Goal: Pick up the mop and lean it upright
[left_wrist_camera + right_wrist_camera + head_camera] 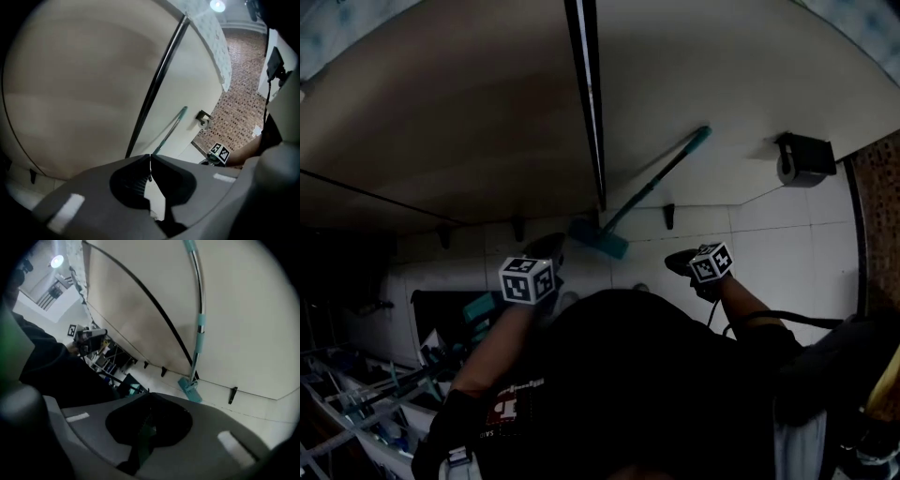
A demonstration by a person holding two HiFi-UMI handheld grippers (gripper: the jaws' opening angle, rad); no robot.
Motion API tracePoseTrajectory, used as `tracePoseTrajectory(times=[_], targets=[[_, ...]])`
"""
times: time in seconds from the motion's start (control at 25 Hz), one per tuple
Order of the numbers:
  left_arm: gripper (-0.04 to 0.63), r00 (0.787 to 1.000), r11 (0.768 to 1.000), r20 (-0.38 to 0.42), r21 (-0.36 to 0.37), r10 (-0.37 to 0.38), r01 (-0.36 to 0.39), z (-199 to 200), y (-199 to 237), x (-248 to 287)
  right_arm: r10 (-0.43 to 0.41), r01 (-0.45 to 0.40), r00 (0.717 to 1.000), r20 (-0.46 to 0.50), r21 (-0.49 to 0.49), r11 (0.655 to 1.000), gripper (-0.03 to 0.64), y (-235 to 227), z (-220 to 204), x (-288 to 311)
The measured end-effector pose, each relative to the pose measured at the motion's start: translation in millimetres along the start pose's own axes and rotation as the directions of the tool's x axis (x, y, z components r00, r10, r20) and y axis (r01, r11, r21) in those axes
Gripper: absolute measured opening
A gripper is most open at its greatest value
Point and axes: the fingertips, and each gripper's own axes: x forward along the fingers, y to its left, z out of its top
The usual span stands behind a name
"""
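Observation:
The mop leans against the pale partition wall. Its teal head (pixel 598 237) rests on the tiled floor and its handle (pixel 661 180) slants up to the right. Both grippers are apart from it, nearer to me. My left gripper (pixel 547 248) is left of the mop head, jaws shut with nothing between them (pixel 150 161). My right gripper (pixel 679 264) is right of the head, also shut and empty (pixel 149 411). The right gripper view shows the mop handle (pixel 199 329) and the mop head (pixel 190 389) ahead. A thin stretch of the mop handle (pixel 169 130) shows in the left gripper view.
A dark upright strip (pixel 589 94) divides the partition panels, which stand on small black feet (pixel 668 216). A toilet-roll holder (pixel 802 161) hangs at the right, next to a brick-patterned wall (pixel 877 216). A rack of cleaning gear (pixel 375 394) stands at the lower left.

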Motion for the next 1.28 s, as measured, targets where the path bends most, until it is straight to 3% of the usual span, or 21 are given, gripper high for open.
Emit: tracePoseTrajectory(times=[0.16,0.32,0.56,0.68,0.88,1.28], targets=[[0.005,0.998,0.999,0.051,0.036,-0.034,0.032,20,-43,5,0.03,-0.017,0.983,0.179,-0.072,0.997,0.014,21,50,-47],[0.005,0.989,0.995,0.141,0.087,-0.05,0.038,51,-77,-6,0.058,0.011,0.943,0.327,-0.204,0.979,0.014,52,120,-104],[0.005,0.963,0.993,0.27,0.119,-0.026,-0.007,91,-97,-38,0.087,0.075,0.884,0.46,-0.322,0.944,0.014,96,192,-165],[0.002,0.948,0.991,0.317,0.127,-0.011,-0.031,102,-101,-55,0.101,0.079,0.863,0.495,-0.329,0.941,0.014,114,209,-182],[0.002,0.93,0.993,0.369,0.111,0.003,-0.047,111,-99,-76,0.094,0.105,0.851,0.517,-0.343,0.934,0.014,128,220,-196],[0.002,0.914,0.98,0.392,0.195,-0.105,0.029,118,-79,-114,0.06,0.18,0.808,0.586,-0.342,0.922,0.012,182,228,-183]])
